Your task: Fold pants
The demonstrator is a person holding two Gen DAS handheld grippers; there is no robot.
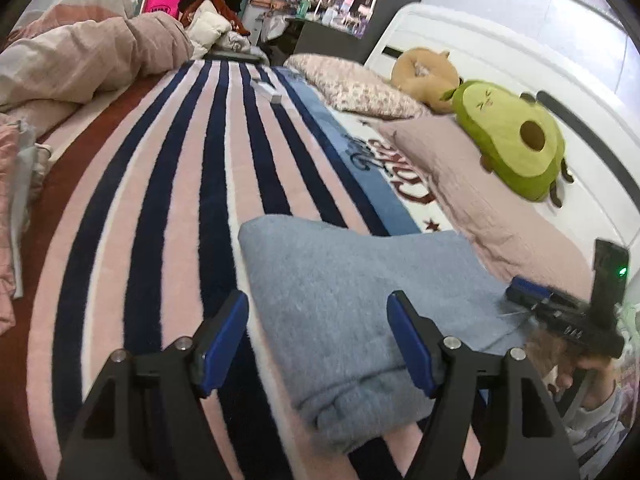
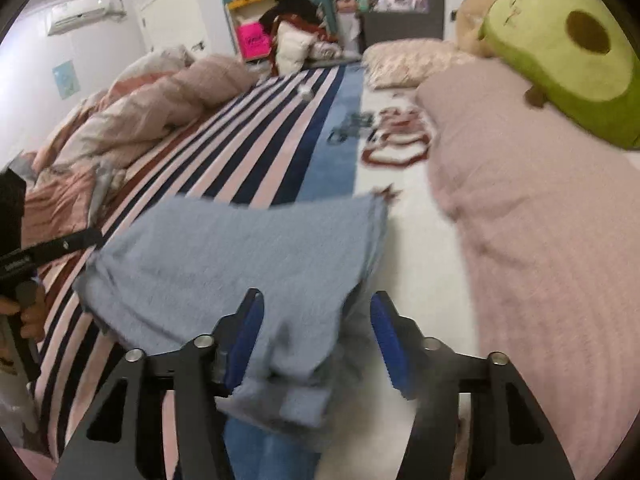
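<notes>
Lying folded on striped blanket (image 1: 168, 184), pants (image 1: 352, 304); both tongs (image 1: 318, 336) (image 2: 316, 334) open.

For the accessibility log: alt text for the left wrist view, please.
Open left gripper hovers at folded grey-blue pants on a striped blanket; an avocado plush sits on pillows, right gripper at the edge.

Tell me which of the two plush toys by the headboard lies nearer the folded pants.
The green avocado plush: it lies on the pink pillow next to the folded grey-blue pants, while the tan plush sits farther up the bed behind it.
</notes>
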